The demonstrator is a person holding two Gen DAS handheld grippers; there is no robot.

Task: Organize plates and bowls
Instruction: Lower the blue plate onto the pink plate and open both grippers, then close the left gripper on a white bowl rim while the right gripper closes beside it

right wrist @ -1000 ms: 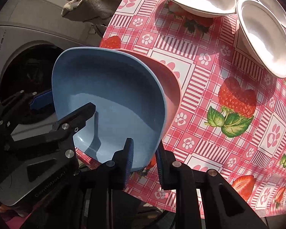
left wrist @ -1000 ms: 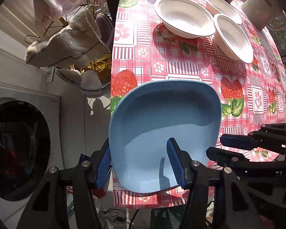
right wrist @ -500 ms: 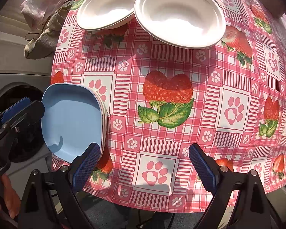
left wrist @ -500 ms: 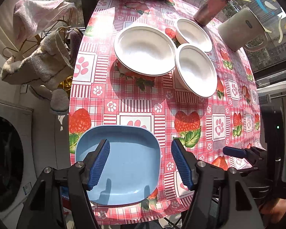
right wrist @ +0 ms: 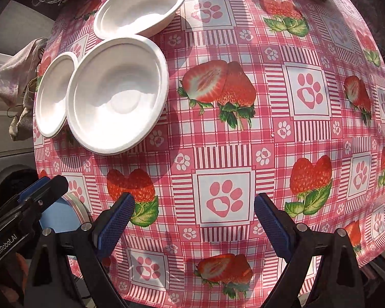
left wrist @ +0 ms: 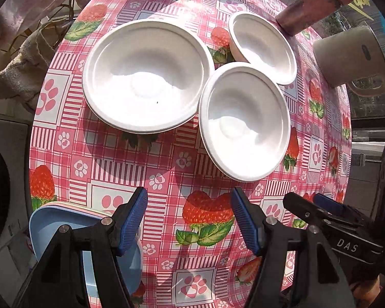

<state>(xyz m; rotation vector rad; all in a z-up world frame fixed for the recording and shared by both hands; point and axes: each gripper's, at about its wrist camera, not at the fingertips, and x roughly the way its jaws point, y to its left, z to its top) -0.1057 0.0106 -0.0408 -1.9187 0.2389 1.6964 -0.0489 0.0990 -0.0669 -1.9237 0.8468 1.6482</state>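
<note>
Hovering over a strawberry-and-paw-print tablecloth (left wrist: pixel 166 169), both grippers stand empty, a second after they clamped a blue plate between them at the table's edge. The left gripper (left wrist: pixel 188 218) has its ribbed blue pads (left wrist: pixel 131 220) apart with only glossy checked oilcloth between them. The right gripper (right wrist: pixel 193 224) is spread wider still, where a second ago it pinched the plate's rim.

That blue plate (left wrist: pixel 46 220), squarish with rounded corners and smooth like plastic, now lies flat at 7 o'clock in the left wrist view, on top of a pink plate whose edge just shows beneath it. In the right wrist view it sits at 8 o'clock, partly hidden behind the left gripper's black frame.

Three white round dishes, matte like moulded paper pulp, have come nearer the centre of both views. In the left wrist view, the large white bowl (left wrist: pixel 146 77) lies at 11 o'clock. The medium white bowl (left wrist: pixel 243 123) lies at 1 o'clock with its rim over the large bowl's rim. The small white bowl (left wrist: pixel 264 46), deeper-walled, sits beyond it at 1 o'clock.

A pale grey mug (left wrist: pixel 351 59) and a pinkish cylindrical bottle (left wrist: pixel 313 5), leaning over in the fisheye view, stand near the table's far edge at 2 o'clock. Crumpled towels (left wrist: pixel 20 71) hang beside the table at 10 o'clock.
</note>
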